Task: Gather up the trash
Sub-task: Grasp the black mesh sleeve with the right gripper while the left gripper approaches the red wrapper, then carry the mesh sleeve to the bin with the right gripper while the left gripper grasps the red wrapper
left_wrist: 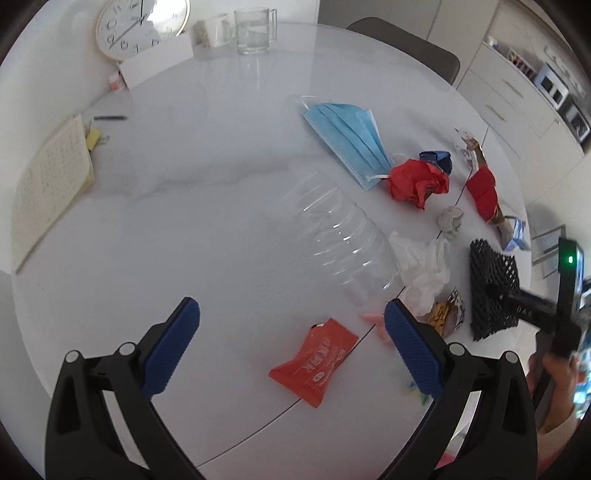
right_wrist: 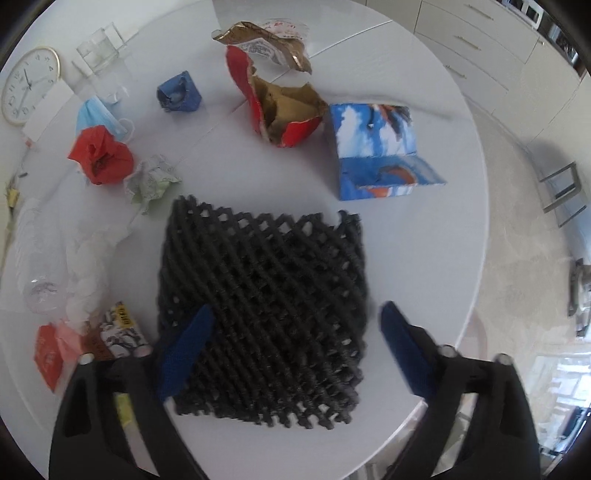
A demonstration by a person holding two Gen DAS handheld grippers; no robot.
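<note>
Your right gripper stands spread around the black foam net at centre frame, pads not pressing; your left gripper hangs released above the red wrapper, lower centre

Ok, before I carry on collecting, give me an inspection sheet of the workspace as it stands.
Surface: round white table, marble-look, a seam running across it.
Job's things: black mesh, blue face mask, red crumpled paper, clear plastic bottle, white tissue, orange sachet, torn red bag, blue carton.
Clutter: wall clock, glass mug, notebook, pen.
Grippers: left gripper open above the orange sachet; right gripper open, the black mesh between its fingers, pads not seen pressing.
Cables: nothing seen.
Surroundings: white cabinets, a chair back.
</note>
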